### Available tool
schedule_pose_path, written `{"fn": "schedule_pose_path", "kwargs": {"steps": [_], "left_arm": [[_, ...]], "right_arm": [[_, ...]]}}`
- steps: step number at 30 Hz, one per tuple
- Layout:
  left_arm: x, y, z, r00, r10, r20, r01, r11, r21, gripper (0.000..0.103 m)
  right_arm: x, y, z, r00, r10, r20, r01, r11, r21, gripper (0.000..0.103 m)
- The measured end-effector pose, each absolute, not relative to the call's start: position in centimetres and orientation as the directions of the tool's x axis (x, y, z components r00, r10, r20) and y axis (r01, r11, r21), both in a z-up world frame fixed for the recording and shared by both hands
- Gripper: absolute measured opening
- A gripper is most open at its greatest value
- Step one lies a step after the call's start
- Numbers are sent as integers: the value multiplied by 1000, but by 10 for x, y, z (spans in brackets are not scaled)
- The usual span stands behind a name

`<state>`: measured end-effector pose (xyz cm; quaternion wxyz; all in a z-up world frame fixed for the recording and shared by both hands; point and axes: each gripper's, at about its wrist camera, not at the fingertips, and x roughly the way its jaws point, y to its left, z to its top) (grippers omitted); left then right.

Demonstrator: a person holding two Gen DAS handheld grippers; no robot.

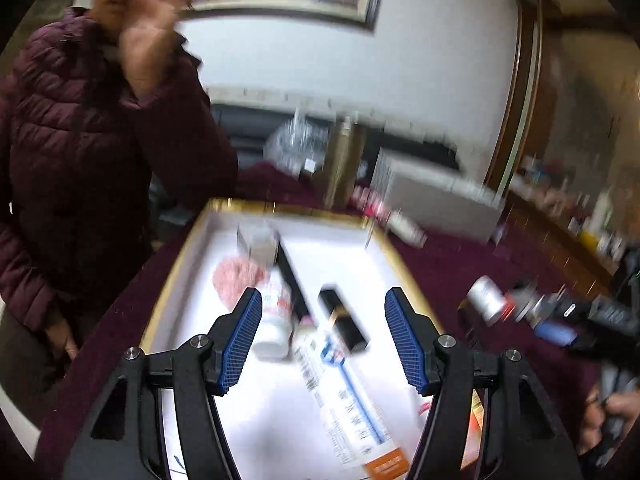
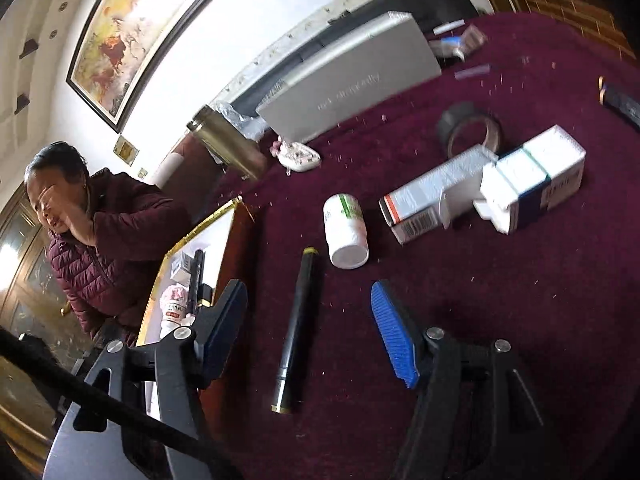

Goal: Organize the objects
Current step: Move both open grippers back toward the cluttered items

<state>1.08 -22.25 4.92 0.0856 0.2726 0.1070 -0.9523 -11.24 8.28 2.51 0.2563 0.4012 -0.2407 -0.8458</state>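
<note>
The left gripper (image 1: pixel 323 334) is wide open and holds nothing. It hangs over a white tray (image 1: pixel 360 256) with a gold rim. In the tray lie a white bottle (image 1: pixel 274 320), a long black stick (image 1: pixel 294 288), a black lipstick (image 1: pixel 343 318), a long white box (image 1: pixel 344 392), a small box (image 1: pixel 258 242) and a pink thing (image 1: pixel 236 280). The picture is blurry, so small details are hard to see.

The right gripper (image 2: pixel 310 330) is wide open too and holds nothing. It hangs over the red surface (image 2: pixel 520 280). A black pen (image 2: pixel 296 328) with gold ends lies between its fingers, down on the surface. Near the pen's far end lies a white pill bottle (image 2: pixel 347 230) on its side. Beside that are two white boxes, a long one (image 2: pixel 432 196) and a fatter one (image 2: pixel 532 178), touching each other. A roll of tape (image 2: pixel 472 130) sits behind them. A grey case (image 2: pixel 352 80) stands at the back. The tray (image 2: pixel 200 236) is to the left of the pen. A woman (image 2: pixel 104 232) in a dark red coat stands by it.
</note>
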Motion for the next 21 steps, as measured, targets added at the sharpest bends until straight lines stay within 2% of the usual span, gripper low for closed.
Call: {"fn": "schedule_pose_path", "kwargs": {"steps": [3,9,11,14,15,17,21], "left_arm": [[4,-216,39,-783,-143,-605,240,-967,-83,58],[19,-217,40,-768,-109,-632,235,-965,-119,58],[27,-215,47,-779,-105,-618,232,-964,-128,58],[41,-201,76,-824,-128,-552,217,-971,-99,58],[41,-194,85,-833,-110,-542,195,-975,-102,59],[38,-183,95,-832,-29,-554,130,-981,-144,69],[9,-143,91,-740,240,-629,-43,-949,-312,69]], "right_arm": [[-114,83,22,-550,-614,-566,231,-763,603,65],[-115,100,30,-574,-596,-561,183,-761,622,65],[-110,107,43,-585,-586,-561,167,-763,624,65],[-101,119,73,-600,-589,-542,192,-763,617,65],[-99,126,86,-615,-577,-538,198,-773,602,66],[-98,139,100,-641,-561,-524,202,-782,589,79],[-110,163,105,-685,-487,-542,166,-829,535,80]]}}
